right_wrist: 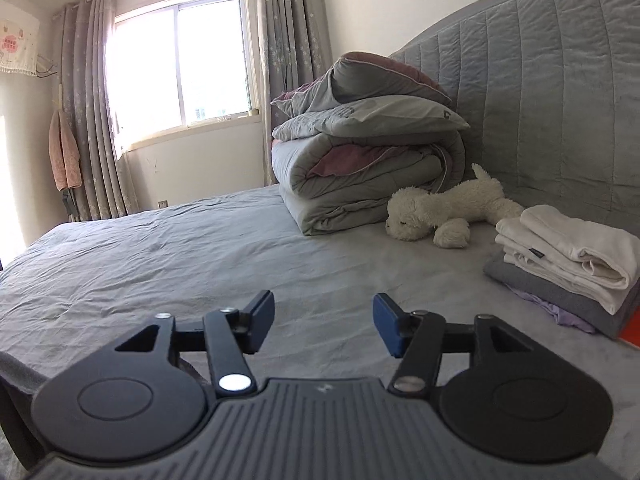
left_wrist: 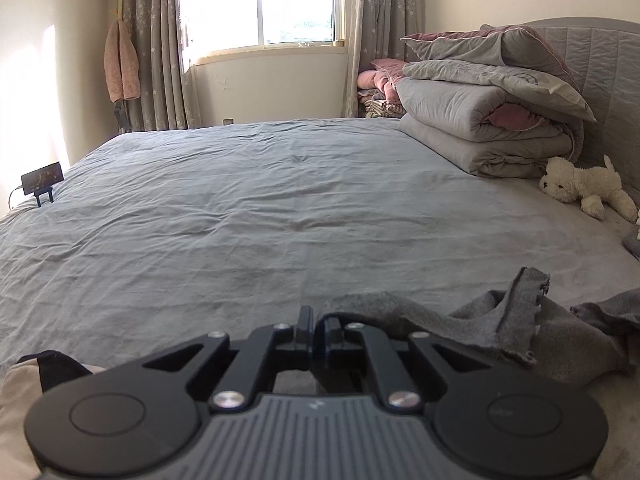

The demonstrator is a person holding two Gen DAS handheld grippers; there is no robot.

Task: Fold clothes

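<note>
Item: dark grey garment [left_wrist: 532,332], crumpled, on the near edge of the grey bedsheet [left_wrist: 260,200].

Handling (judged): soft, light and limp; it will sag and drag, so grip at an edge or corner, such as the raised ragged hem.

Appearance: matte, felt-like knit with one flap standing up.

Left gripper [left_wrist: 318,326]: jaws nearly together with a slim gap; nothing visibly pinched, and cloth lies just beyond.

Right gripper [right_wrist: 324,318]: jaws wide, empty, over bare sheet.

Far right: folded stack of clothes [right_wrist: 568,264], white on top.

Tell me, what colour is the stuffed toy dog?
Cream white; the stuffed toy dog shows best in the right wrist view.
</note>
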